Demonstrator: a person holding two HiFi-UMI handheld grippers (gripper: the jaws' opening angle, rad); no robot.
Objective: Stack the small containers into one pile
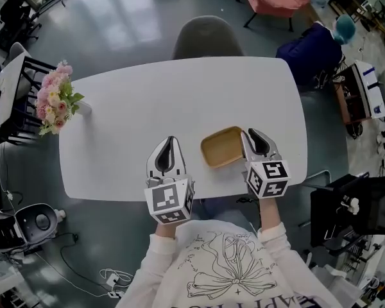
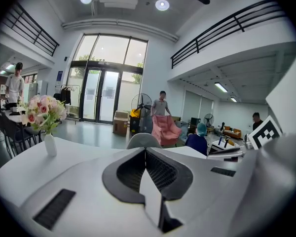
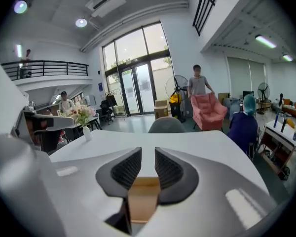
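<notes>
The white table (image 1: pixel 179 108) fills the middle of the head view, and everything else is placed from it. A grey chair (image 1: pixel 205 36) stands at the table's far edge. A vase of pink flowers (image 1: pixel 54 100) sits at the table's far left corner. The left gripper (image 1: pixel 170 140) hangs over the table's near edge, left of centre; in its own view its jaws are closed tip to tip with nothing between them. The right gripper (image 1: pixel 253 133) is over the table's near edge on the right, and its jaws stand a little apart, with bare tabletop showing through the gap. A shallow tan container (image 1: pixel 221 147) lies on the table near its near edge, just beside the right gripper on its left. Its tan edge (image 3: pixel 144 196) shows low between those jaws, and the pads do not press on it. Whether it is one container or several nested cannot be told.
</notes>
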